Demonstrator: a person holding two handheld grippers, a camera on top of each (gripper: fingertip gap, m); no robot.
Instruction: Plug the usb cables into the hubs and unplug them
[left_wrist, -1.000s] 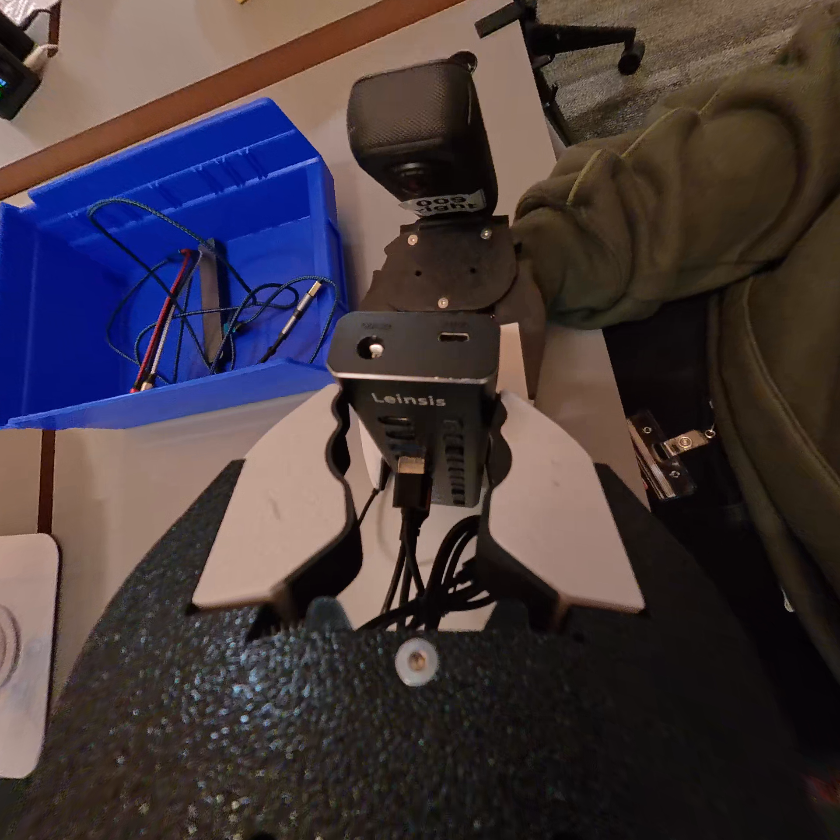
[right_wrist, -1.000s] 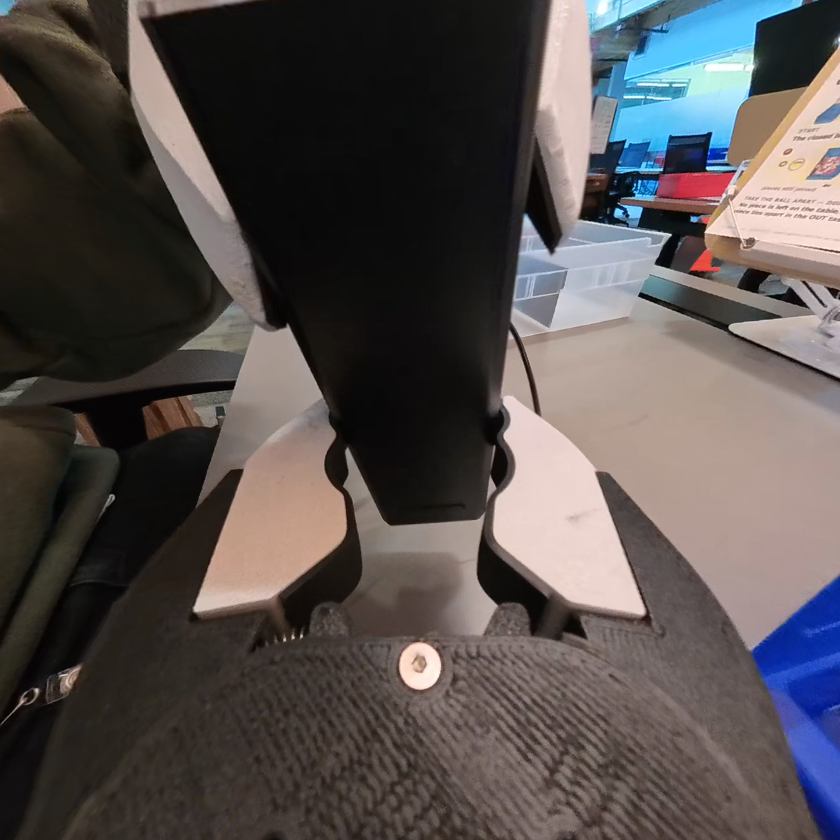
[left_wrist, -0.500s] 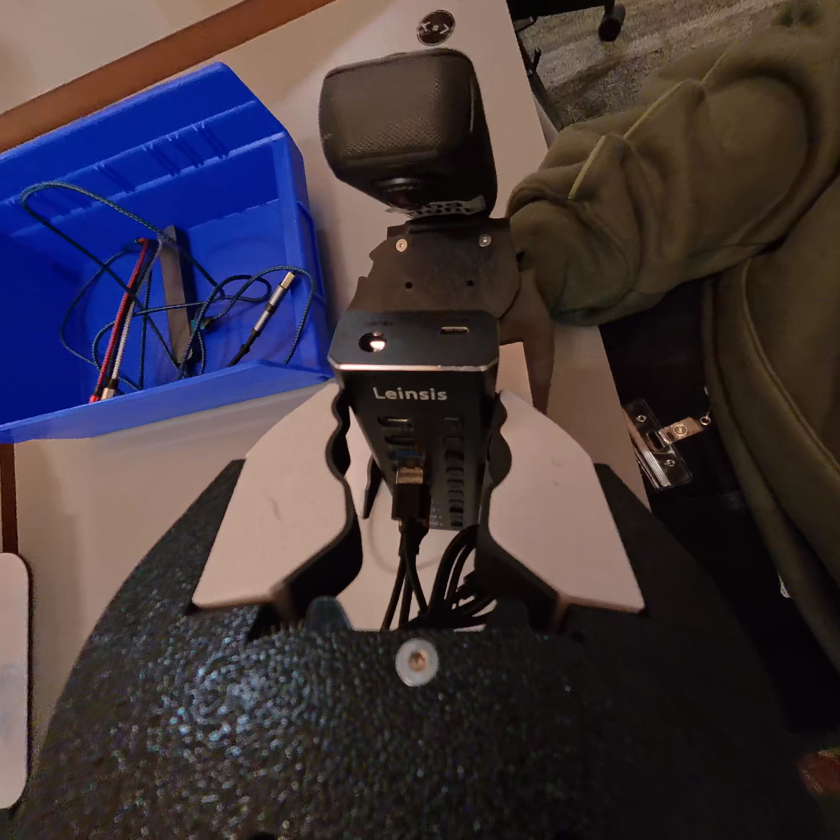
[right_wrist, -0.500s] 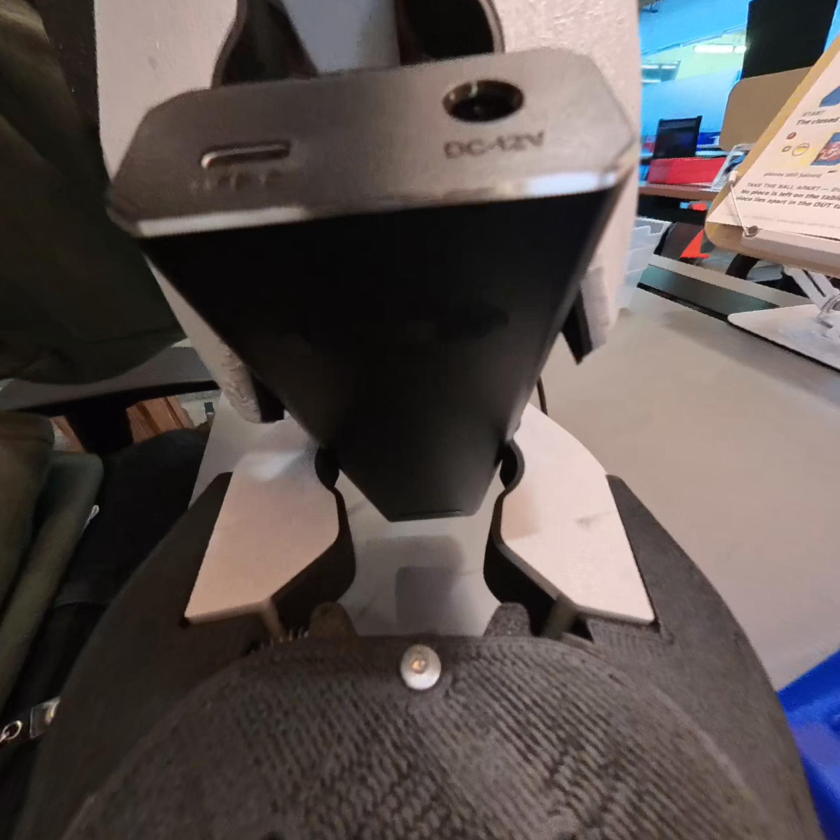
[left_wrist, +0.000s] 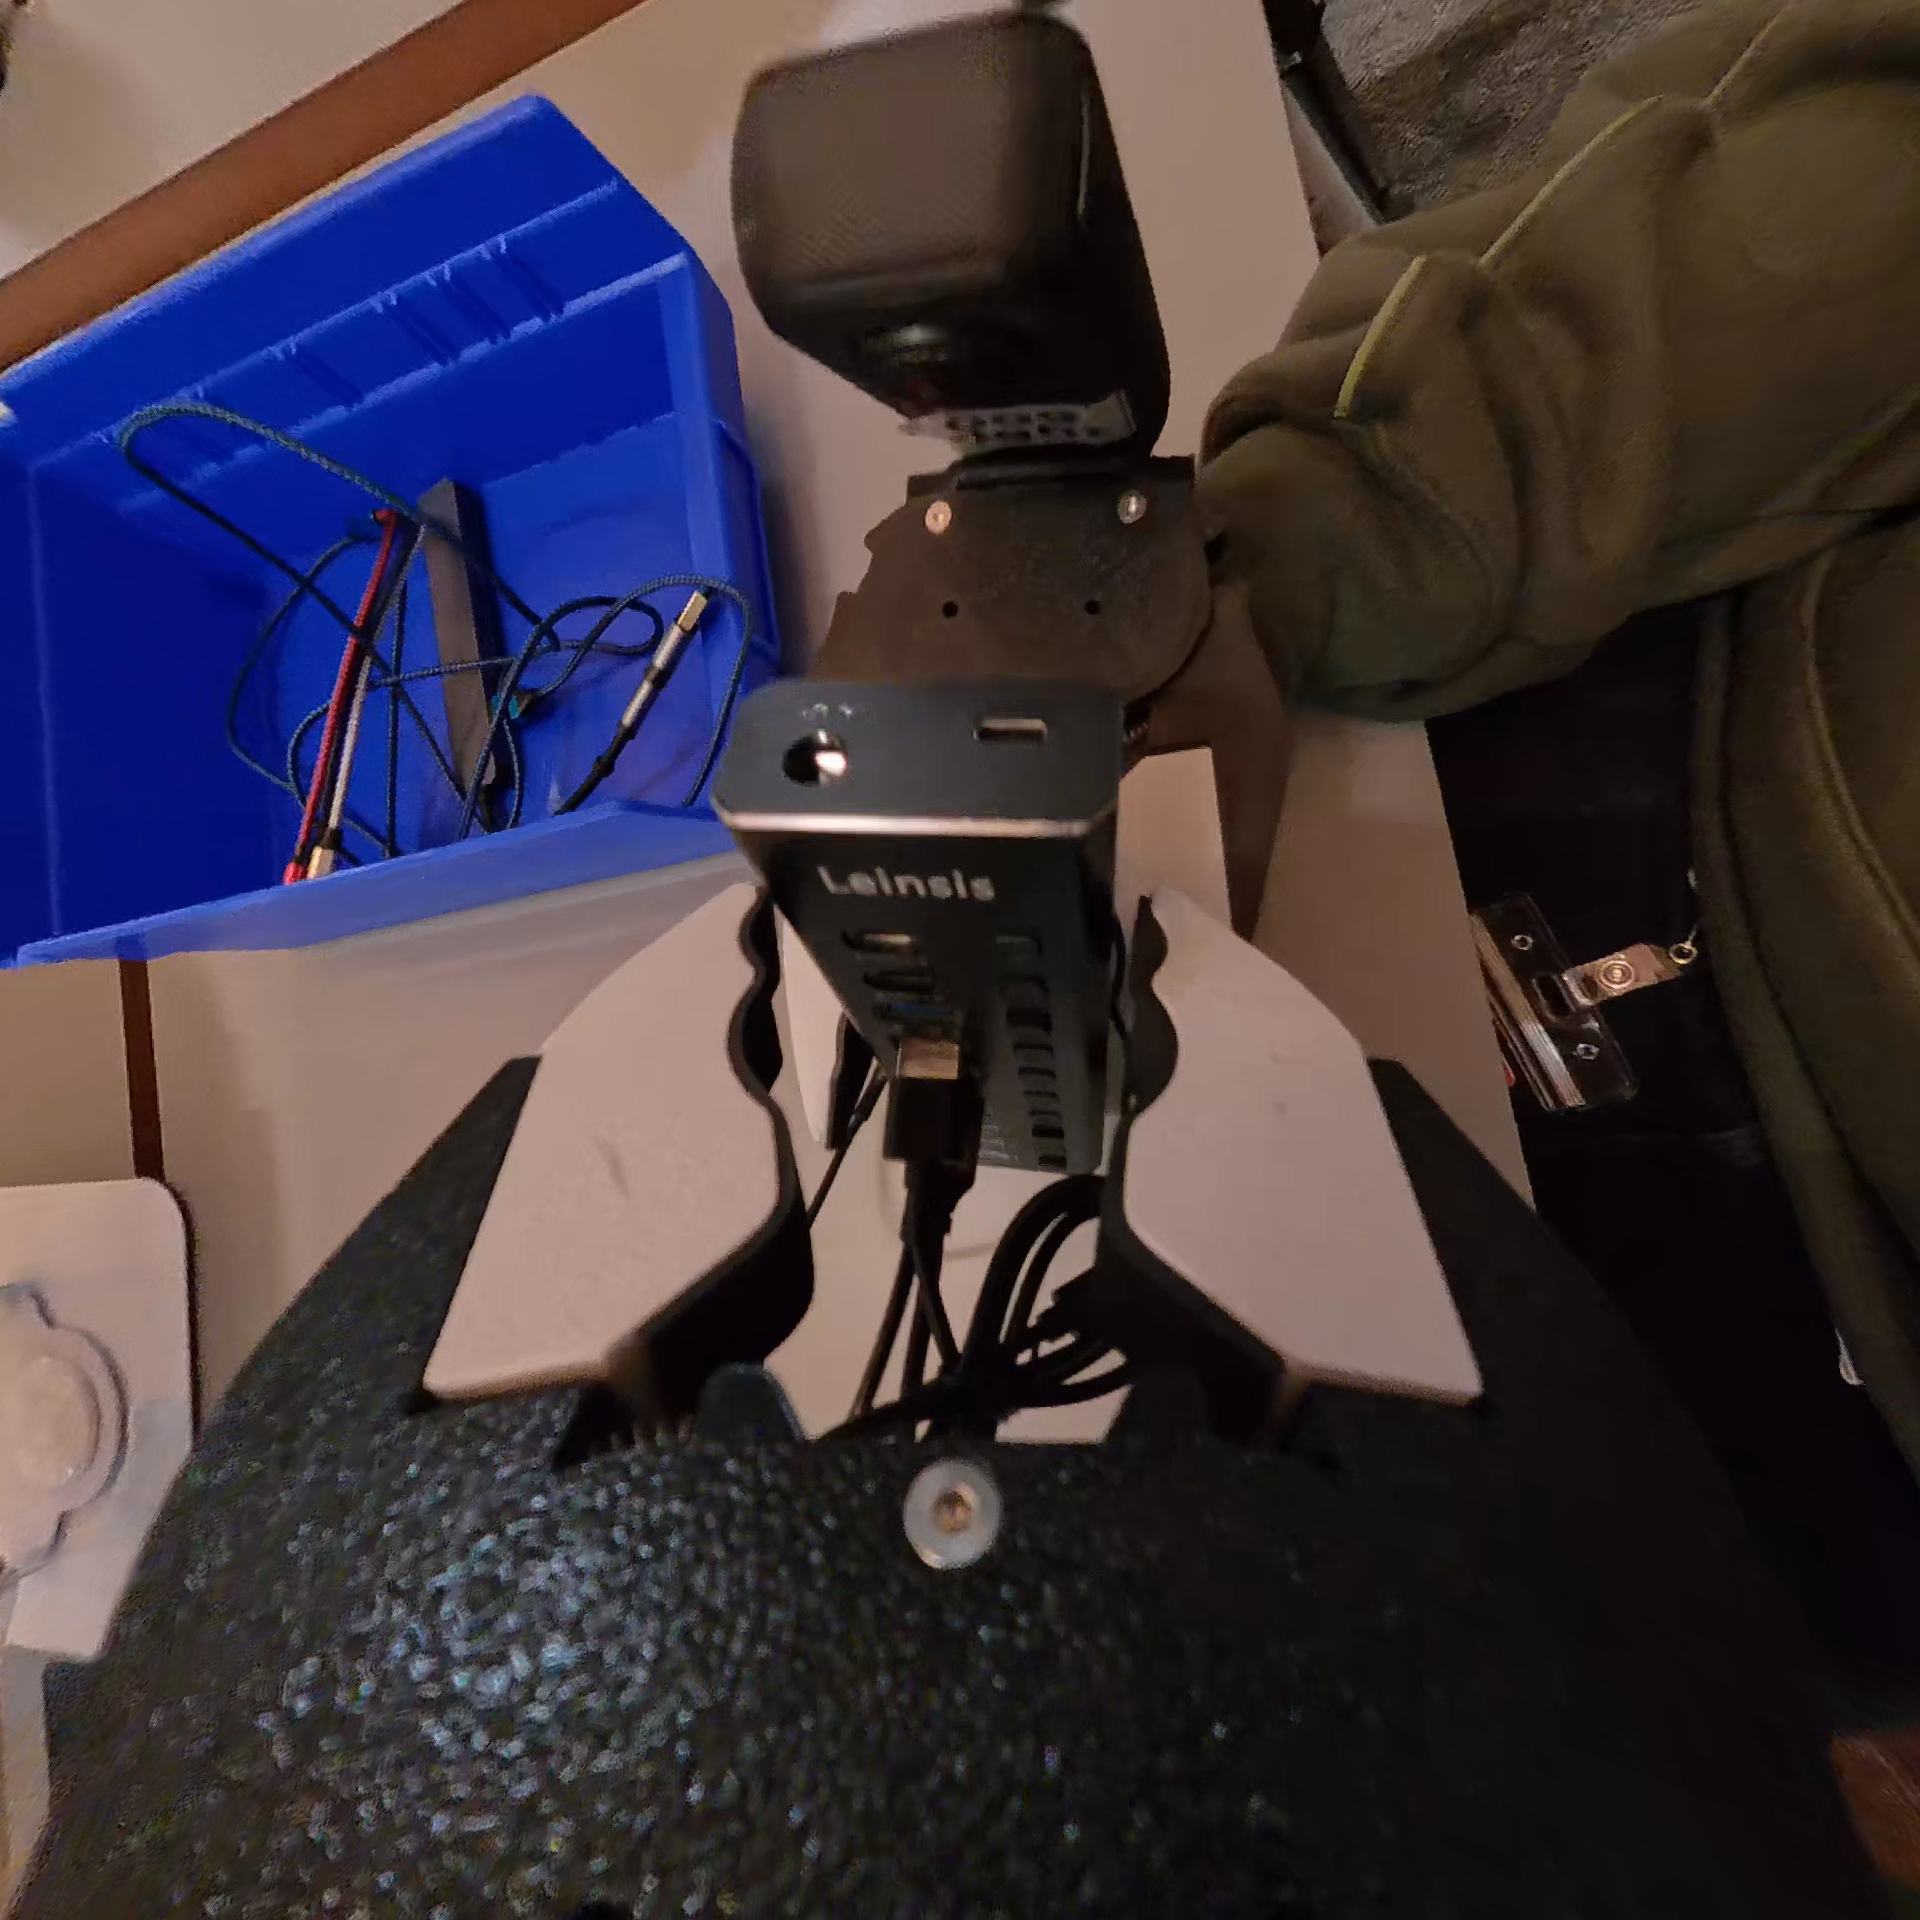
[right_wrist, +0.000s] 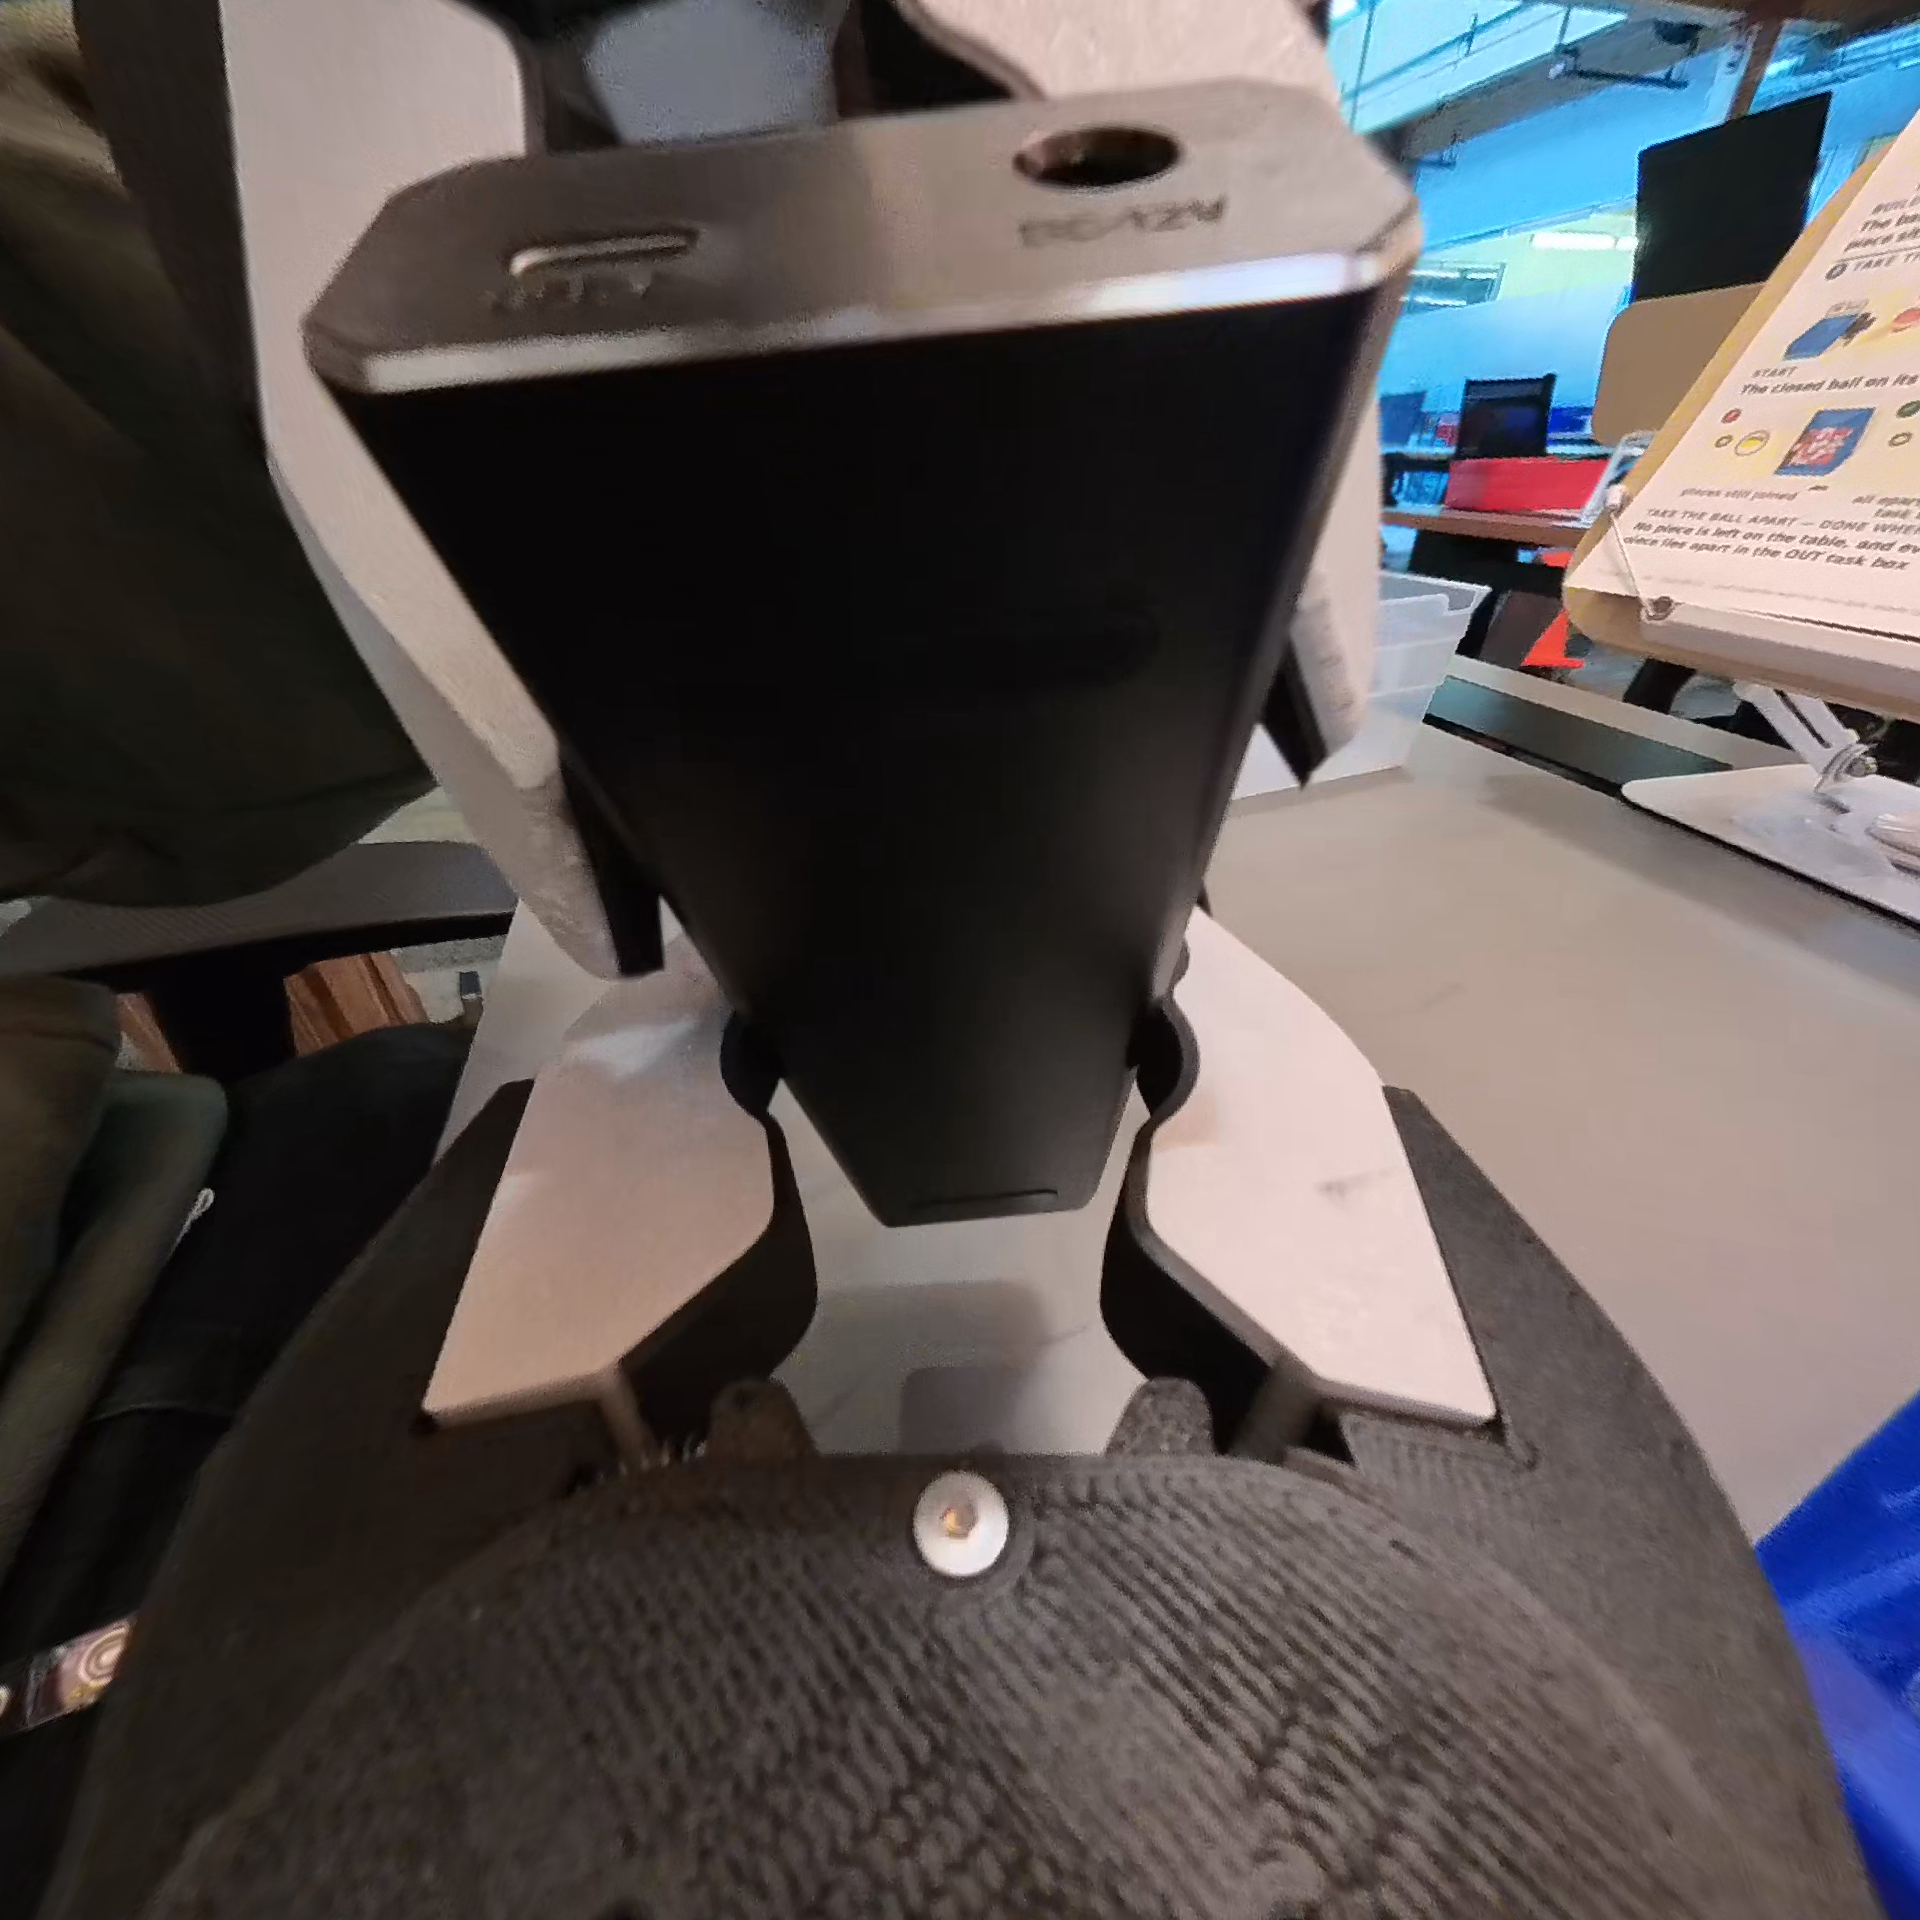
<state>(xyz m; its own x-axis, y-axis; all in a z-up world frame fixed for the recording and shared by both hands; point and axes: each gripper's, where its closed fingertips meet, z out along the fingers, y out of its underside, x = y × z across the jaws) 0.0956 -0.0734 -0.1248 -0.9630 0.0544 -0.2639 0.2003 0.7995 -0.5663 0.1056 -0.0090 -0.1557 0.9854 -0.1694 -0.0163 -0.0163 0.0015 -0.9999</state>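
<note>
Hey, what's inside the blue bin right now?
The blue bin holds a tangle of braided cables, a red one, and a slim dark hub. Its front wall hides the bottom.

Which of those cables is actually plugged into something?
The black cable is, its plug seated in the black hub held between both claws. The braided cables lie loose in the blue bin, plugs free.

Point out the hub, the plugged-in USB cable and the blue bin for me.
hub (left_wrist: 935, 883): left wrist view, port face near the top.
USB cable (left_wrist: 928, 1107): left wrist view, black plug body.
blue bin (left_wrist: 416, 894): left wrist view, front rim.
</note>
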